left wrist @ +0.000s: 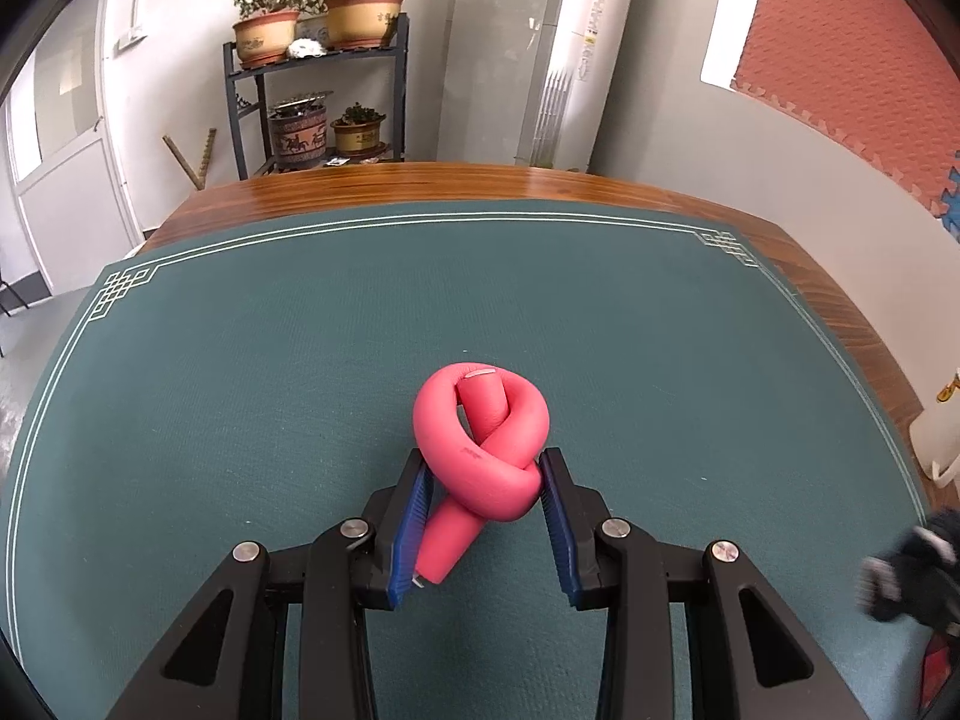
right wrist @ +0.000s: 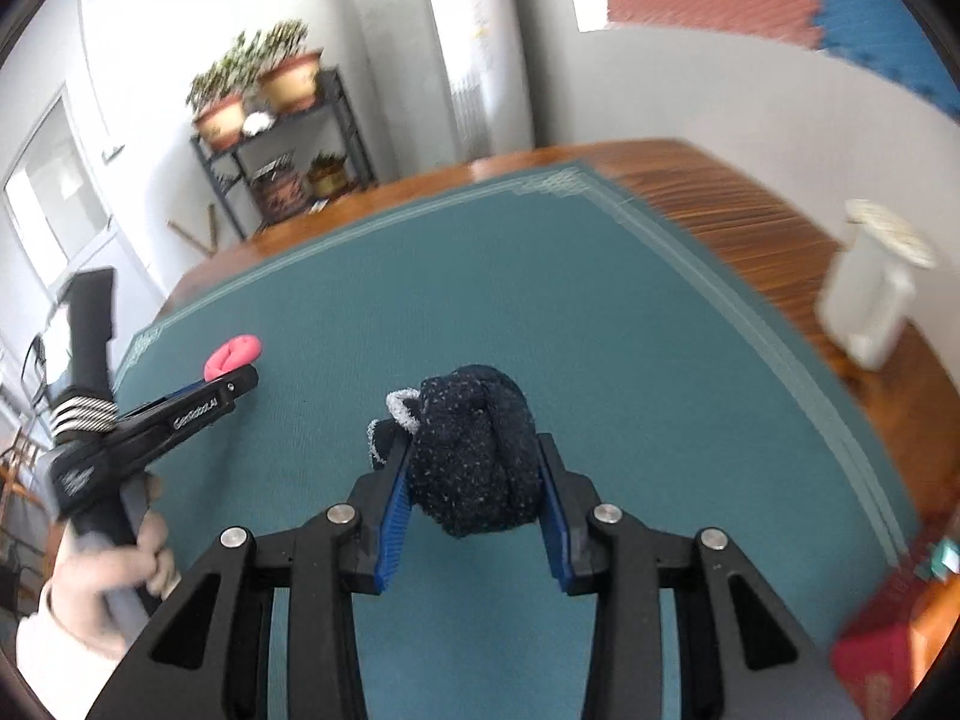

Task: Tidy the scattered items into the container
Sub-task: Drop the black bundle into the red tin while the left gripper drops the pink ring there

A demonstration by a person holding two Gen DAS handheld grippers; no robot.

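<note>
A pink foam tube tied in a knot [left wrist: 480, 438] sits between the blue pads of my left gripper [left wrist: 485, 468], which is shut on it just above the green mat [left wrist: 300, 360]. My right gripper [right wrist: 474, 462] is shut on a rolled dark navy speckled sock [right wrist: 474, 456] and holds it above the mat. In the right wrist view the left gripper [right wrist: 240, 384] shows at the far left with the pink knot [right wrist: 234, 354] at its tip. The sock shows blurred at the right edge of the left wrist view [left wrist: 912, 570].
A white jug [right wrist: 870, 294] stands on the wooden table [right wrist: 750, 216] at the right. A red box [right wrist: 870, 672] lies at the lower right edge. A plant shelf [left wrist: 318, 96] stands beyond the table's far edge.
</note>
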